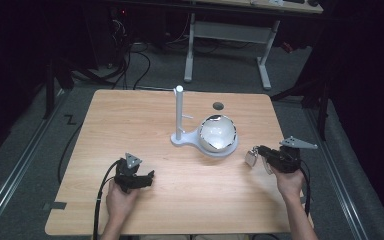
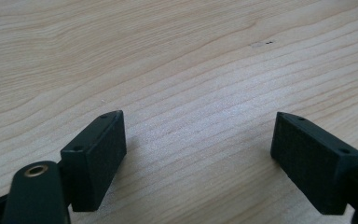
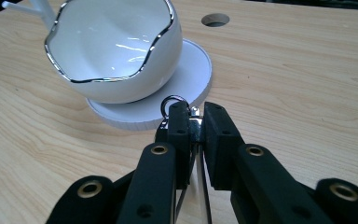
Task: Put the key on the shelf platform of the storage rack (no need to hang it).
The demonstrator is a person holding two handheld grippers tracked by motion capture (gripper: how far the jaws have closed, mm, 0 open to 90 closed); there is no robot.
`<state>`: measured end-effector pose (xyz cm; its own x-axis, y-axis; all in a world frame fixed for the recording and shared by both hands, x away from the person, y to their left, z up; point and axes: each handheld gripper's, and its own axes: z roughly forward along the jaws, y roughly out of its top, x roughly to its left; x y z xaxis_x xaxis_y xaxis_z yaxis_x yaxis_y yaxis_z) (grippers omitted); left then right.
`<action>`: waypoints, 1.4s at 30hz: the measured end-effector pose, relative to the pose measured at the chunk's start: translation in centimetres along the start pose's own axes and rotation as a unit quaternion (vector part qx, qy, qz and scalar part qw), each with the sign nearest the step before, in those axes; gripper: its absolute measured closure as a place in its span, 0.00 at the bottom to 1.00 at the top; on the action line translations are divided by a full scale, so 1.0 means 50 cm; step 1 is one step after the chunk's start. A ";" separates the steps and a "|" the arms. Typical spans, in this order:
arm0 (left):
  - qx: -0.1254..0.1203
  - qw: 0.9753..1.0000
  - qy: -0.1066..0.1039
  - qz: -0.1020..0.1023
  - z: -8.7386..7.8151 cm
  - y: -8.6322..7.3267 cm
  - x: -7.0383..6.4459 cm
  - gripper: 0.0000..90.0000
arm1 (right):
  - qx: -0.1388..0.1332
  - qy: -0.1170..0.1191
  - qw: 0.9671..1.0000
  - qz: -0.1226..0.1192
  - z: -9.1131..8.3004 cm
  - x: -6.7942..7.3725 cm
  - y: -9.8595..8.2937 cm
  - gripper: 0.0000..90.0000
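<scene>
**Right gripper holds a small metal piece beside the white bowl**

From where I stand, the person has both forearms on the near side of the wooden table (image 1: pixel 130 120). The right gripper (image 1: pixel 258 152) sits toward the right edge, its jaws closed tight on a small shiny metal piece (image 3: pixel 193 122) with a ring at its top. In the right gripper view that ring pokes up just above the jaw tips, and a pale, flat part hangs down between the jaws below. From above, the same piece shows as a light, glinting shape at the gripper's tip, held a little above the tabletop, though how high I cannot tell.

Just ahead of that piece is a white bowl (image 1: pixel 218 132) with a wavy silver rim. It rests tilted on a round white base (image 3: pixel 193 70), which joins a white upright post (image 1: pixel 179 112) with a short peg on its side. The metal piece is near the base's edge but not touching it. A round hole (image 1: pixel 218 105) in the tabletop lies behind the bowl.

The left gripper (image 1: pixel 139 176) rests low over bare wood on the near left, well apart from the bowl. Its jaws stand wide apart with nothing between them but the grain of the table.
</scene>
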<state>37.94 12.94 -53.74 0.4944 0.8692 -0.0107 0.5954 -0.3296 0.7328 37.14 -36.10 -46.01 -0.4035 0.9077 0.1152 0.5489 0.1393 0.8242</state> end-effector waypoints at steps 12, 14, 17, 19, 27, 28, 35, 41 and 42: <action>0.000 1.000 0.000 -0.001 0.000 0.000 0.000 0.21 | -0.001 0.027 0.999 0.028 -0.020 0.003 0.004 0.92; 0.000 1.000 0.000 0.000 0.000 0.000 0.000 0.21 | -0.001 0.030 0.999 0.031 -0.025 0.006 0.004 0.92; 0.000 1.000 0.000 0.000 0.000 0.000 0.000 0.21 | -0.004 0.034 0.999 0.030 -0.031 0.008 0.004 0.92; 0.000 1.000 0.000 0.000 0.000 0.000 0.000 0.21 | -0.003 0.037 0.999 0.030 -0.034 0.010 0.004 0.92; 0.000 1.000 0.000 0.000 0.000 0.000 0.000 0.21 | -0.009 0.045 0.998 0.038 -0.043 0.015 0.008 0.92; 0.000 1.000 0.000 0.000 0.000 0.000 0.000 0.21 | -0.009 0.046 0.998 0.038 -0.044 0.016 0.009 0.92; 0.000 1.000 0.000 0.000 0.000 0.000 0.000 0.21 | -0.020 0.060 0.997 0.034 -0.053 0.032 0.026 0.92; 0.000 1.000 0.000 0.000 0.000 0.000 0.000 0.21 | -0.025 0.074 0.997 0.022 -0.045 0.056 0.047 0.92; 0.000 1.000 0.000 0.000 0.000 0.000 0.000 0.21 | -0.024 0.076 0.997 0.023 -0.044 0.059 0.050 0.92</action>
<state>37.94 12.94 -53.74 0.4942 0.8693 -0.0114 0.5957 -0.3290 0.7327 35.70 -33.93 -42.41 -0.4873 0.8417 0.2325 0.5345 0.0769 0.8417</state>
